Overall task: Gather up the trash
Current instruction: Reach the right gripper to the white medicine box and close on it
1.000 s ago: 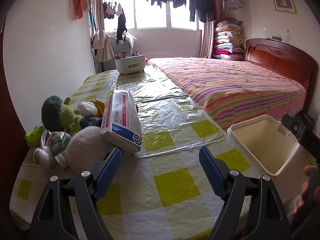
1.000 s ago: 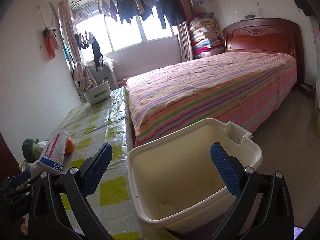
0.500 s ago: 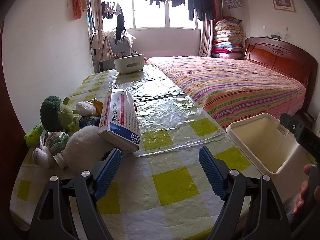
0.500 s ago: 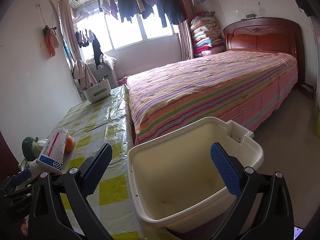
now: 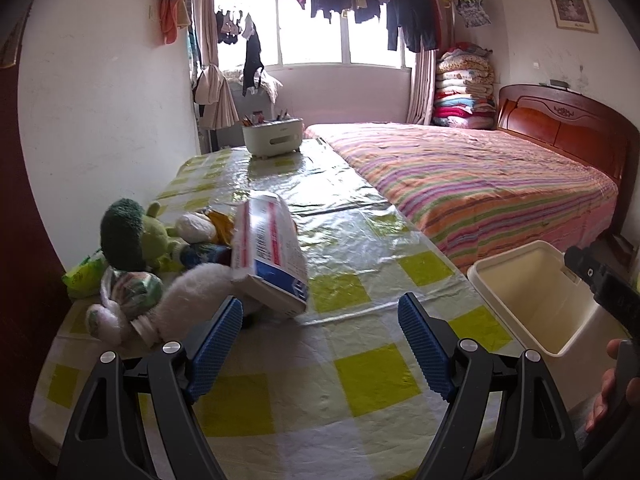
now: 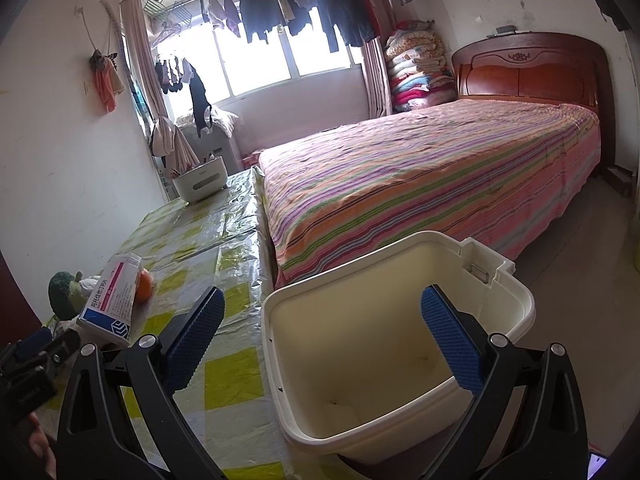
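Observation:
A white medicine box (image 5: 272,256) with red and blue print lies tilted on a heap at the table's left; it also shows in the right wrist view (image 6: 114,304). The heap holds a green plush toy (image 5: 124,236), a white fluffy thing (image 5: 192,296), a crumpled wrapper (image 5: 128,288) and an orange (image 6: 143,286). My left gripper (image 5: 320,340) is open and empty, just short of the box. My right gripper (image 6: 320,338) is open and empty above the cream bin (image 6: 400,420), which stands beside the table's right edge (image 5: 532,296).
The table (image 5: 360,368) has a yellow-checked plastic cloth. A white organizer (image 5: 273,140) with pens stands at its far end. A striped bed (image 5: 480,176) runs along the right side, close behind the bin. A wall borders the table's left.
My left gripper has moved a little forward and left toward the medicine box. My right gripper has stayed over the bin, nearly still.

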{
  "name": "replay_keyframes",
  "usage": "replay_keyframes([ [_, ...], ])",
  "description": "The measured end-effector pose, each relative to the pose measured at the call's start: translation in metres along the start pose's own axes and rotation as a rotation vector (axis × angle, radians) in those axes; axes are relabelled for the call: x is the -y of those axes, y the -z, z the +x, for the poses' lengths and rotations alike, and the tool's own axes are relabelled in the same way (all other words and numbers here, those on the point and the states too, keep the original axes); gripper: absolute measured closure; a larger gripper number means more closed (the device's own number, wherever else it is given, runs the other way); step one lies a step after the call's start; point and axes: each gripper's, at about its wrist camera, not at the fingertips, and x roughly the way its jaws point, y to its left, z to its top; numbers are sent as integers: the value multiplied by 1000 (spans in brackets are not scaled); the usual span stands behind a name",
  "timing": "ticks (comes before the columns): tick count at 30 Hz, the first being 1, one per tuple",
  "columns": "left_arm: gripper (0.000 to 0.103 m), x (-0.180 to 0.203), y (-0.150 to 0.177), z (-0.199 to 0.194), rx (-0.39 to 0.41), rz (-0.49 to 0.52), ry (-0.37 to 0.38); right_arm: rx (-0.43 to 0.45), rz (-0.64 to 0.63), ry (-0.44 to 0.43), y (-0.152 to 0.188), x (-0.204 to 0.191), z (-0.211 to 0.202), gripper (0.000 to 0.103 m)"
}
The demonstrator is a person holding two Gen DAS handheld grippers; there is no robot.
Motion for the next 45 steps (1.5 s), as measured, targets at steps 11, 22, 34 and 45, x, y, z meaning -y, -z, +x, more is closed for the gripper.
replay_keyframes([
  [11, 25, -38, -2, -3, 7, -41, -84, -19, 3, -35, 0, -5, 3, 6],
  [22, 25, -76, -14, -2, -35, -41, -92, -197, -30, -210, -2, -39, 41, 6],
  [34, 25, -102, -35, 20, -37, 10, -109, -317, -34, -487, -41, -127, 96, 6],
  [45, 25, -112, -21, 33, -58, -5, -154, -485, -61, -598, -28, -193, 151, 6],
])
